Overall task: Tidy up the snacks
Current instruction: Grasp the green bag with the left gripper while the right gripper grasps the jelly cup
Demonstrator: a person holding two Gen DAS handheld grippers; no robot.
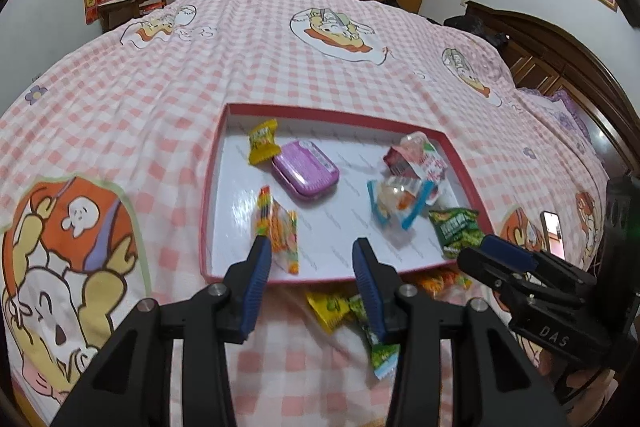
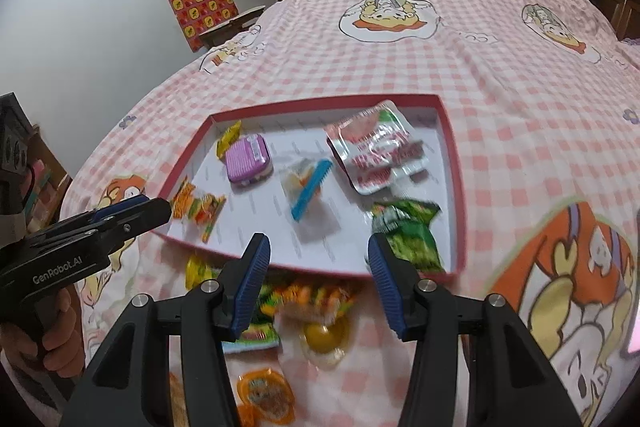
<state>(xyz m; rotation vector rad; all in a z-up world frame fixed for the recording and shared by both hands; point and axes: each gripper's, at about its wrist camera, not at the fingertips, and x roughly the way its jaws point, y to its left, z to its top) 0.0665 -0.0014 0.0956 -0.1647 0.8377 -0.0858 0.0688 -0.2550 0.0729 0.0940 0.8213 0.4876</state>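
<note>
Two hand-held tools, the left gripper (image 1: 312,255) and right gripper (image 2: 318,253), are hovering open and empty at the near edge of a red-rimmed tray (image 1: 320,113) holding snacks (image 1: 305,167); more packets (image 2: 320,301) are lying just outside it.

The tray (image 1: 466,167) centre lies bare between the purple tin (image 1: 306,171) and blue-edged packet (image 1: 394,203); loose snacks (image 2: 304,307) crowd the bed (image 1: 280,67) before it.

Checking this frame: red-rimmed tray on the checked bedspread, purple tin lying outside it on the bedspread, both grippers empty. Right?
Not quite. The purple tin lies inside the red-rimmed tray, beside a yellow packet, as the left wrist view shows. The rest holds: the left gripper and right gripper are empty.
</note>
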